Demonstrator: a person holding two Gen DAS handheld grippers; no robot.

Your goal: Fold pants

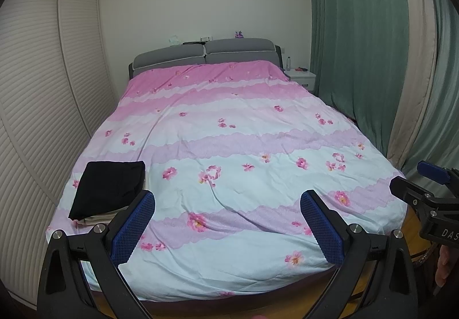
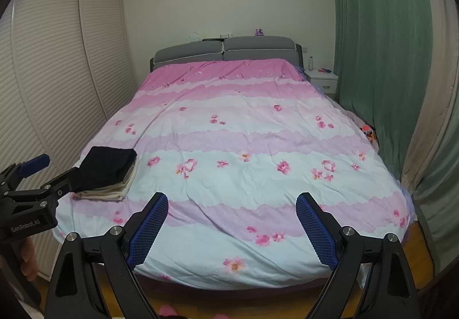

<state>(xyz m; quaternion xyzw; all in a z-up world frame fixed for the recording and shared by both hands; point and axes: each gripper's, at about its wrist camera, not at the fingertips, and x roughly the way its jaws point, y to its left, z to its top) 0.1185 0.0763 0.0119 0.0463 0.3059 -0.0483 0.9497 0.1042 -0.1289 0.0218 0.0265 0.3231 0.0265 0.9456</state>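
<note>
While both jaws gape empty | black pants (image 1: 109, 187) folded atop cream stack (image 2: 106, 191)

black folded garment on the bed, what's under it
Under the black folded garment lies a folded cream garment, only its edges showing. Both rest on the floral duvet. Anything else beneath is covered.

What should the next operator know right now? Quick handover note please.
Left gripper: open, empty, above the foot of the bed.
Right gripper: open, empty, same height beside it.
Black pants: folded, on top of a folded cream garment, near left corner of the bed.
Done: both stacked pieces look folded.
Left: no unfolded pants in view; find the next pair or stop.
</note>
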